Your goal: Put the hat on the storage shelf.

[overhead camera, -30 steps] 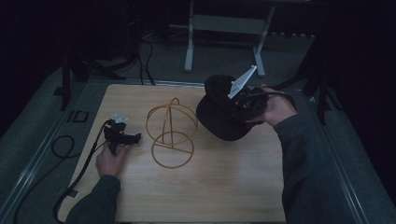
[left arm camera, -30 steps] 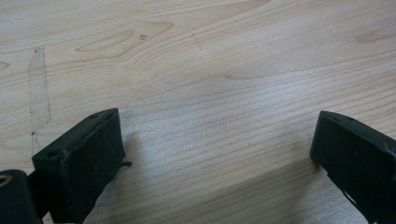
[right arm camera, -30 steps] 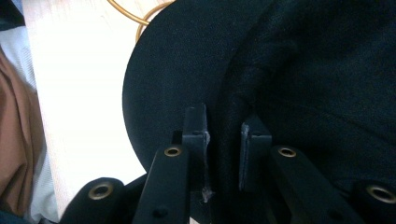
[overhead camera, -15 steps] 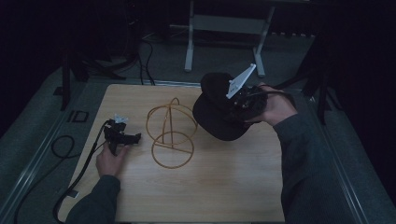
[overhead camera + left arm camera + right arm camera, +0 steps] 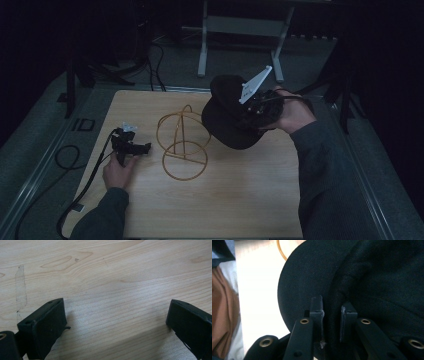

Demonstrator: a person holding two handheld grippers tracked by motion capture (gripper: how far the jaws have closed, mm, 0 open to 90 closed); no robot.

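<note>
A black cap hangs in the air just right of a golden wire stand on the wooden table. My right gripper is shut on the cap, its jaws pinching the seam where brim meets crown. A curve of the wire stand shows past the brim. My left gripper rests low at the table's left side, to the left of the stand. Its jaws stand wide apart with bare wood between them, so the left gripper is open.
A black cable trails from the left gripper off the table's left edge. A grey metal frame stands on the floor behind the table. Bare wood spreads across the front half of the table.
The right gripper has carried the cap slightly left, closer to the wire stand. The left gripper has stayed put.
</note>
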